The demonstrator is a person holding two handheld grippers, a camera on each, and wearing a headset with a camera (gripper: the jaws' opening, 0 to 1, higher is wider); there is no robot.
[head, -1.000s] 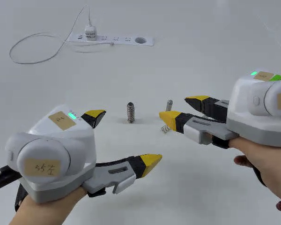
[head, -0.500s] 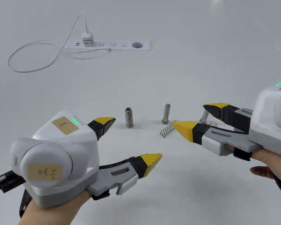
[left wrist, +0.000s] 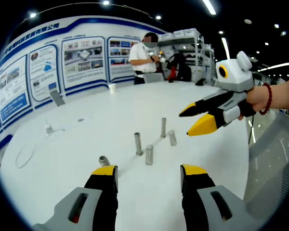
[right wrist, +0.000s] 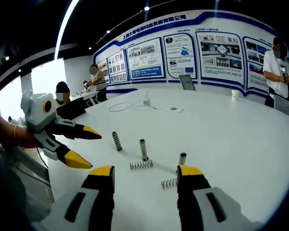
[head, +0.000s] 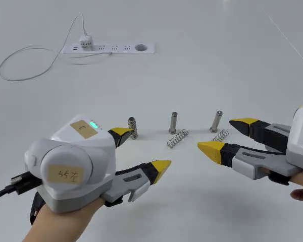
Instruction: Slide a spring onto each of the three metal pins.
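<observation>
1 of 3 done: left pin (head: pixel 133 127) wears its spring; middle pin (head: pixel 172 122) and right pin (head: pixel 216 121) stand bare on the desk (head: pixel 192 75), with middle spring (head: pixel 177 138) and right spring (head: pixel 220 135) lying flat just beside their bases, presumably staged for pickup. Fingers wide, holding nothing, on left gripper (head: pixel 141 148) and right gripper (head: pixel 227 134), both hovering. The right gripper sits near the right spring, so that's my guess for next pick; it needs tipping upright before threading.
</observation>
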